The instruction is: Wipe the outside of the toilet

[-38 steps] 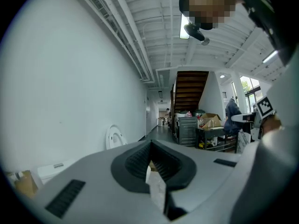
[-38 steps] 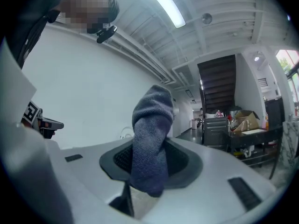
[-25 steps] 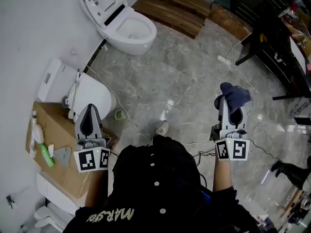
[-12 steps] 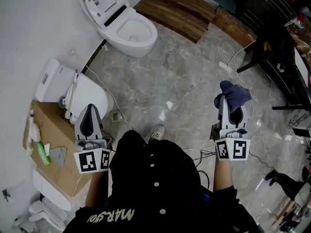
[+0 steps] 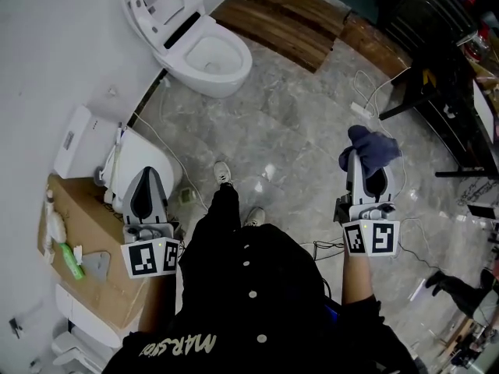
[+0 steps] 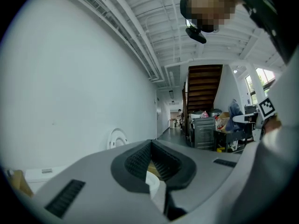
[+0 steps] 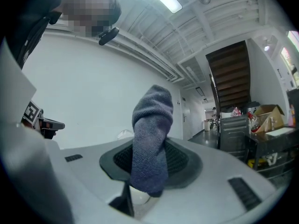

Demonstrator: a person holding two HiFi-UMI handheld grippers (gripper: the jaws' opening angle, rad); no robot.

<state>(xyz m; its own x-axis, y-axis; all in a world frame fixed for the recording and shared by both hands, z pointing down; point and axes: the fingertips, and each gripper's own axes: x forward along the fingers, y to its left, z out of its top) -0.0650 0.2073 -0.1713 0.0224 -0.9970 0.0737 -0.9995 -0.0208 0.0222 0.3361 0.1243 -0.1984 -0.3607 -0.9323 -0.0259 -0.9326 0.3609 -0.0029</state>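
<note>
Cloth (image 7: 150, 139) of dark blue-grey terry, pinched low between the jaws of the right gripper (image 5: 361, 162) and rising past the tips in a folded wad. Looks soft, light and floppy, and is likely to bunch or slip sideways under a hard rub. Best held near its middle, as now, with a thick pad left free ahead of the tips to meet the porcelain. Left gripper (image 6: 154, 163) pressed together on nothing, raised over the near-left part of the floor (image 5: 304, 131), above a second white toilet with lid shut (image 5: 148, 153) and just beside a cardboard box (image 5: 86, 236). Toilet (image 5: 199, 41) with lid raised at the far-left edge of the grey marble floor, backed against the white wall, just beside the wooden steps (image 5: 281, 14) and well apart from both grippers. Judged hard, glazed, heavy and fixed, probably slick. Nothing there to grasp, only curved sides to follow with steady, flat pressure from the cloth pad, not from the bare jaw tips. Wiping not yet begun. Needs a closer approach first, and care with the cables (image 5: 366, 84) trailing across the right side of the floor.
</note>
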